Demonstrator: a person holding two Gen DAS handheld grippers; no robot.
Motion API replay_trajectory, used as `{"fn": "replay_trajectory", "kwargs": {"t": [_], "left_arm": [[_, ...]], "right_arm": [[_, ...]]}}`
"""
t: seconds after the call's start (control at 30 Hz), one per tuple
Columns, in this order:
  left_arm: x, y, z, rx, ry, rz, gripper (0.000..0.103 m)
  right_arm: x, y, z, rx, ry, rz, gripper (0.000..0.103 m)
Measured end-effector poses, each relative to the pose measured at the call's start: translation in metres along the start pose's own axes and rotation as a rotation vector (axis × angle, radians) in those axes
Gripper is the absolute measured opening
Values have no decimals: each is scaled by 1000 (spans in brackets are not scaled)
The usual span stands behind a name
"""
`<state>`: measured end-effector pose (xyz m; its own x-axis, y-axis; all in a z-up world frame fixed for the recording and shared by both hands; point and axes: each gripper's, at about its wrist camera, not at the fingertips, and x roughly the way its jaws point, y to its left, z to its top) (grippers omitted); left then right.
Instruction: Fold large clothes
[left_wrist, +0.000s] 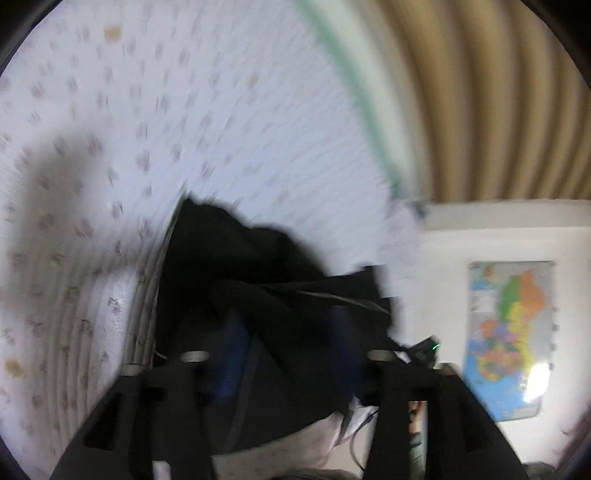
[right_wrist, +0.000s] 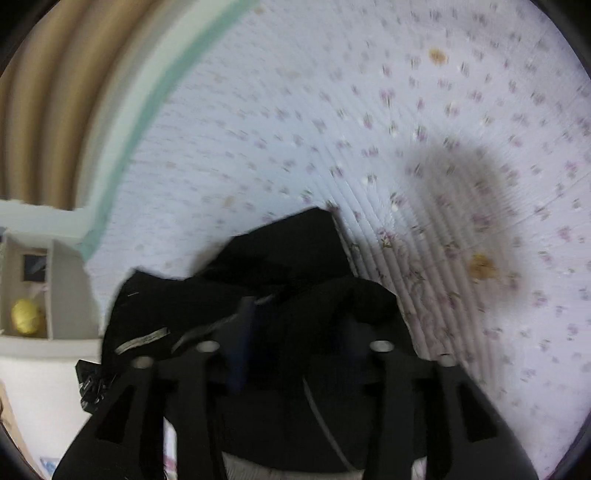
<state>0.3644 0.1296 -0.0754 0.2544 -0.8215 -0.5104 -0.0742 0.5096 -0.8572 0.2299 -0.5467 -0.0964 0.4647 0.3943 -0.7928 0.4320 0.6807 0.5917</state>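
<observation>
A black garment (left_wrist: 229, 251) lies bunched on a white bedsheet with a small flower print (left_wrist: 184, 110). In the left wrist view a fold of it drapes across my left gripper (left_wrist: 286, 332), whose blue pads (left_wrist: 229, 350) stand well apart with loose cloth between them, not pinched. The right wrist view shows the same garment (right_wrist: 288, 243) heaped on the sheet (right_wrist: 332, 110) in front of my right gripper (right_wrist: 295, 332). Its jaws are also apart; one blue pad (right_wrist: 240, 332) shows and the other is hidden by black fabric. Both views are blurred.
A green band (left_wrist: 351, 81) edges the bed, with a brown pleated curtain (left_wrist: 480, 92) behind it. A coloured map poster (left_wrist: 509, 332) hangs on the white wall at the right. A white shelf (right_wrist: 66, 288) holds a yellow round object (right_wrist: 26, 317).
</observation>
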Motion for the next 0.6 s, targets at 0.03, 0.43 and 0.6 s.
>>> {"fn": "replay_trajectory", "kwargs": {"t": [0.03, 0.43, 0.6], "left_arm": [[-17, -5, -3, 15, -49, -9, 76], [56, 23, -8, 93, -6, 355, 80], [83, 42, 19, 65, 19, 336, 80]], "right_arm": [[-11, 1, -2, -8, -12, 17, 60], [9, 2, -1, -203, -85, -224, 84], [40, 12, 22, -325, -85, -260, 84]]}}
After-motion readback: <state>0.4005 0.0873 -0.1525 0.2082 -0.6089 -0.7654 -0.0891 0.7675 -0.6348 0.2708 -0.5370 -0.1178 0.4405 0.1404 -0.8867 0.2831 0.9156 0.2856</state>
